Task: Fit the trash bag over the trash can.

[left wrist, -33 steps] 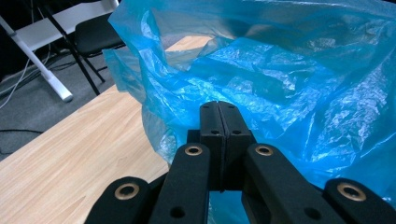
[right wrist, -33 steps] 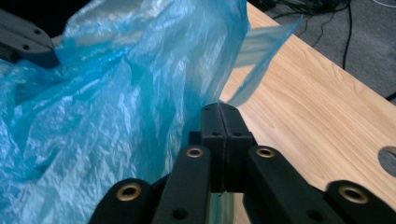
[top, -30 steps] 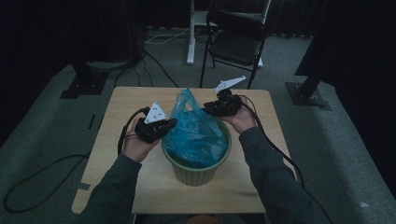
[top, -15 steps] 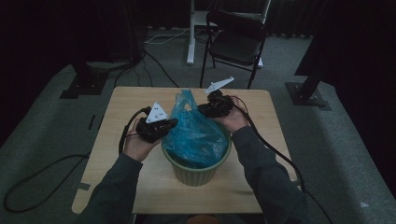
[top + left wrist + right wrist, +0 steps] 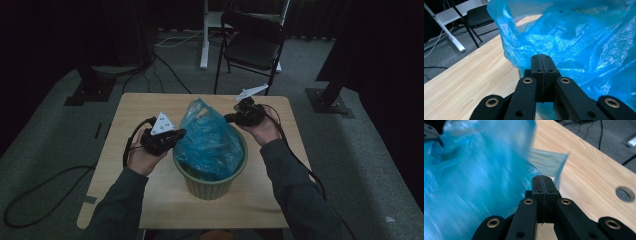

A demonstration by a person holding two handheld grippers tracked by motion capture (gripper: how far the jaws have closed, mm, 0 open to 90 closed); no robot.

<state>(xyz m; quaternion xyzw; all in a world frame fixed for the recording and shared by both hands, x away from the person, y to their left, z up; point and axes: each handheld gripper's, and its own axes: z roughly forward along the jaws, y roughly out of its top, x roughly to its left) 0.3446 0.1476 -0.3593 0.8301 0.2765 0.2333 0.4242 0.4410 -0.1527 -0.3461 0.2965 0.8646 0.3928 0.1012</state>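
Note:
A crumpled blue plastic bag (image 5: 210, 140) sits in a ribbed green pot (image 5: 210, 182) at the middle of the wooden table (image 5: 145, 105). My left gripper (image 5: 179, 134) is at the bag's left side. In the left gripper view its jaws (image 5: 541, 57) are shut, with the bag's film (image 5: 579, 42) at their tips. My right gripper (image 5: 229, 118) is at the bag's far right edge. Its jaws have just been closing. In the right gripper view they (image 5: 541, 178) stand shut, with a flap of the bag (image 5: 474, 177) at the tips.
A black folding chair (image 5: 252, 42) and a white stand leg (image 5: 204, 40) are on the floor beyond the table. Cables trail from both grippers over the table's edges. A round hole (image 5: 625, 193) is in the tabletop near the right gripper.
The right gripper reached in to the bag's edge, closed its jaws there, then drew back slightly to the right. The left gripper stayed in place, still shut.

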